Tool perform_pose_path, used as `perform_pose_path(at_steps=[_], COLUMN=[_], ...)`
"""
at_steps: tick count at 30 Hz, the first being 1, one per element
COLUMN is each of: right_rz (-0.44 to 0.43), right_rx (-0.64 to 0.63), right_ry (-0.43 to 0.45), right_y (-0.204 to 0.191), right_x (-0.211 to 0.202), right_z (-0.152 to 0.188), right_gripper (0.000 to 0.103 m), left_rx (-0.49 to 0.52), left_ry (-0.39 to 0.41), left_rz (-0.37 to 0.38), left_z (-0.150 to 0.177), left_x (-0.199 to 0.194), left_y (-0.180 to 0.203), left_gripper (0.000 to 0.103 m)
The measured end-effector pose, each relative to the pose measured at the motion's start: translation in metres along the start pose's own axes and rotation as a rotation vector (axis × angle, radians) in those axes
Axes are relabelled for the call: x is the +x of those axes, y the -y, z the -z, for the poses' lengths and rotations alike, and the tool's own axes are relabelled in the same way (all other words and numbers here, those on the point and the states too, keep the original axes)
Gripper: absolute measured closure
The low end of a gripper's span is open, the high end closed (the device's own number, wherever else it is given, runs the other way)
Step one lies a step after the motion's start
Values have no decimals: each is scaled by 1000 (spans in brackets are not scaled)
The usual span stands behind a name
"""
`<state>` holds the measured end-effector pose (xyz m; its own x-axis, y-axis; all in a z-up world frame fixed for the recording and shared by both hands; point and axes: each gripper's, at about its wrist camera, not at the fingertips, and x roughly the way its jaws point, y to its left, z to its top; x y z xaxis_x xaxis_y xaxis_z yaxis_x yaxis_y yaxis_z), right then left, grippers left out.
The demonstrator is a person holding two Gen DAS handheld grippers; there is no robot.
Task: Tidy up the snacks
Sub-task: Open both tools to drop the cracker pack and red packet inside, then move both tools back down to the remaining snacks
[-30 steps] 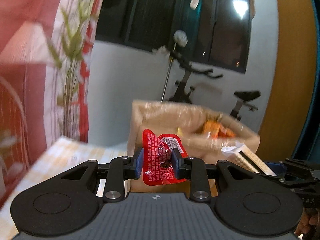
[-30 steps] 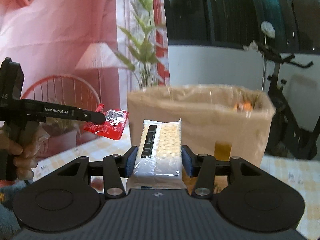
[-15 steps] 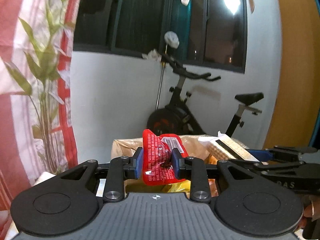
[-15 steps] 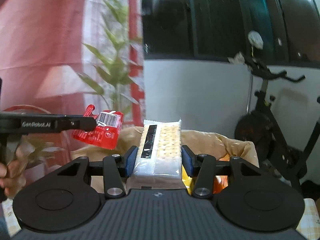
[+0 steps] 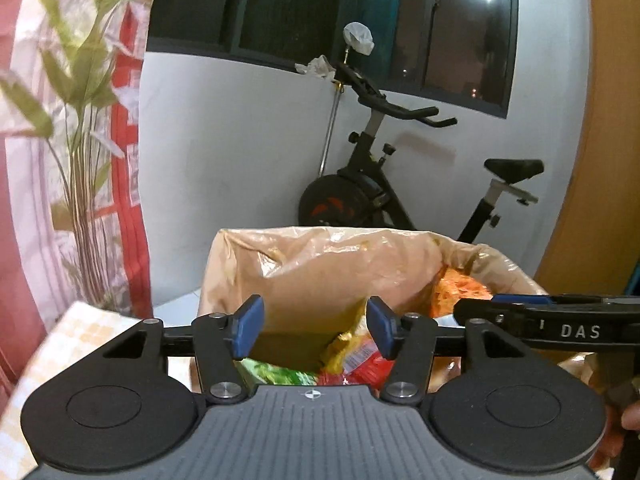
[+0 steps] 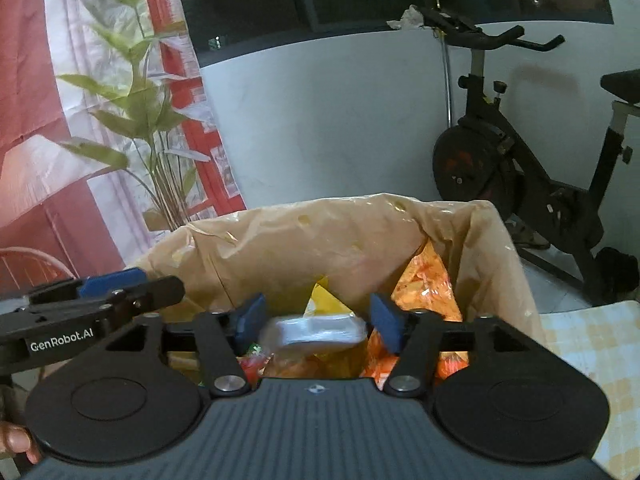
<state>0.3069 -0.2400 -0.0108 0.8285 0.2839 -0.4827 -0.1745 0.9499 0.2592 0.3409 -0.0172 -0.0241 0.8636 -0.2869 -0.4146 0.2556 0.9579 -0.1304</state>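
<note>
Both grippers hang over a brown box lined with a plastic bag [image 5: 320, 264] [image 6: 320, 240]. My left gripper [image 5: 314, 330] is opening, with nothing between its blue pads; a red sachet [image 5: 360, 364] lies below among other packets in the box. My right gripper [image 6: 316, 322] is opening too. The white cracker pack [image 6: 312, 330] is blurred between and below its pads, free of them, over orange and yellow packets [image 6: 424, 284]. The right gripper's finger [image 5: 552, 320] crosses the left wrist view at the right; the left gripper's finger [image 6: 100, 296] shows at the left of the right wrist view.
The box stands on a table with a yellow checked cloth [image 5: 88, 332] [image 6: 592, 336]. An exercise bike [image 5: 380, 196] [image 6: 520, 176] stands behind by a white wall. A leafy plant [image 6: 148, 120] and a red-and-white curtain [image 5: 124, 160] are at the left.
Both grippers moved in over the box and opened. The red sachet left the left pads and lies in the box; the cracker pack slipped out of the right pads and is dropping.
</note>
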Motion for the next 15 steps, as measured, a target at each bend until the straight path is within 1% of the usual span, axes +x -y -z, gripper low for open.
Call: perform_pose_path(at_steps=[6, 10, 15], right_rz=[0, -13, -42], right_rx=[-114, -191, -269], right_ry=[79, 132, 169], right_y=[-9, -16, -24], right_x=[-40, -68, -96], right_z=[12, 26, 50], right_gripper=[38, 38, 38], left_rx=[-4, -7, -15], left_ry=[34, 51, 63], left_rz=[22, 31, 22], left_z=[10, 19, 41], left_x=[-41, -68, -98], left_y=[-9, -13, -15], left_gripper=[44, 44, 44])
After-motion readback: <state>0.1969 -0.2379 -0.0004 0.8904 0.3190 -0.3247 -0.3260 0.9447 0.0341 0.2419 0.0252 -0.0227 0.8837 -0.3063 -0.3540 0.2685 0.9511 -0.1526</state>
